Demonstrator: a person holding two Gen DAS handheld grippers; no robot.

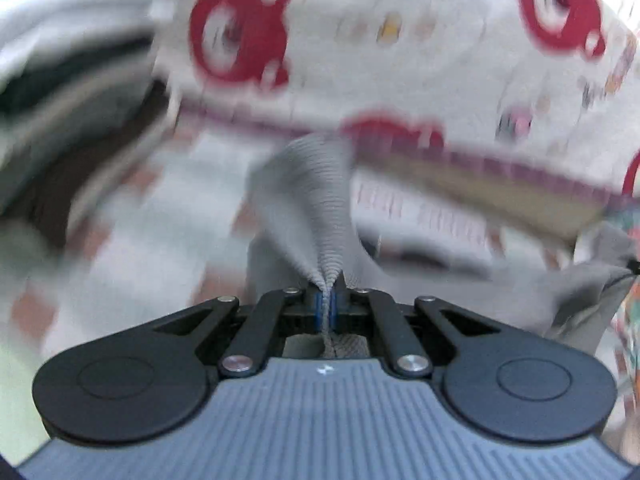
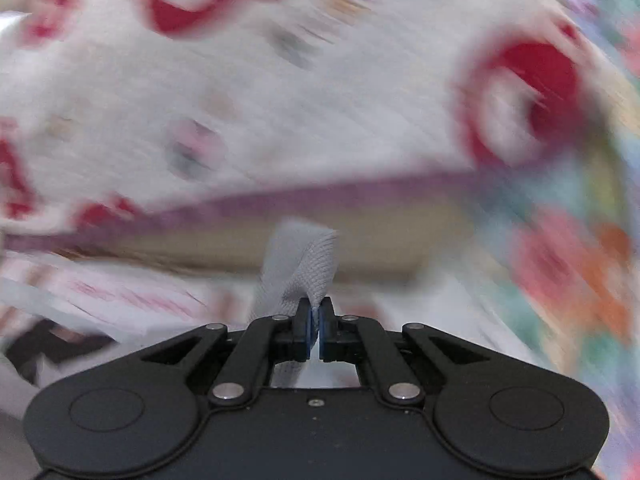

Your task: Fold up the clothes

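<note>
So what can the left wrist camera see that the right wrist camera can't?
Only the left wrist view shows more of the grey garment bunched at the right, and blurred dark and pale shapes at upper left that I cannot identify. Only the right wrist view shows a colourful floral fabric along its right side. Both show a gripper, left and right, shut on grey ribbed cloth, with the white cloth with red prints behind, heavily blurred.

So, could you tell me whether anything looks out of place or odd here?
Nothing stands out. Both jaws are shut on bunched grey ribbed fabric; the patterned cloth behind is only motion-blurred.
</note>
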